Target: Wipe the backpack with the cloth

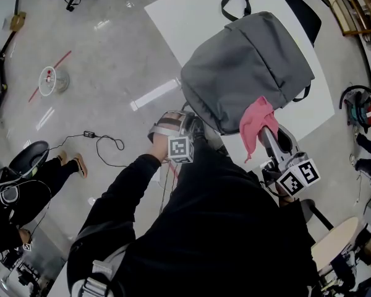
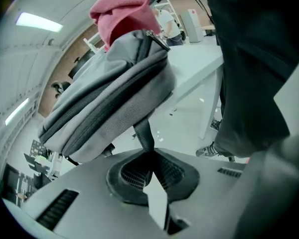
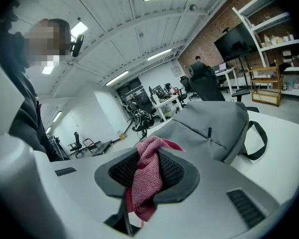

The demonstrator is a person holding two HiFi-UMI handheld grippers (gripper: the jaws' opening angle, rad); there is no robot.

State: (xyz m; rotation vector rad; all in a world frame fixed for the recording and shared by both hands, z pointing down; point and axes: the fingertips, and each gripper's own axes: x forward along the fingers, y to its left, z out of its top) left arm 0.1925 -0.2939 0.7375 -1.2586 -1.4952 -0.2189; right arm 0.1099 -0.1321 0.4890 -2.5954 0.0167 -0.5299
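Head view: backpack (image 1: 247, 67) lengthwise, handle (image 1: 235, 4) far

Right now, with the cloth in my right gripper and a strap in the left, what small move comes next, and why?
Probably push the right gripper forward so the cloth drags across the grey backpack. The cloth is pinched in its jaws at the backpack's near edge, and the left gripper is shut on a strap, which should steady the backpack.
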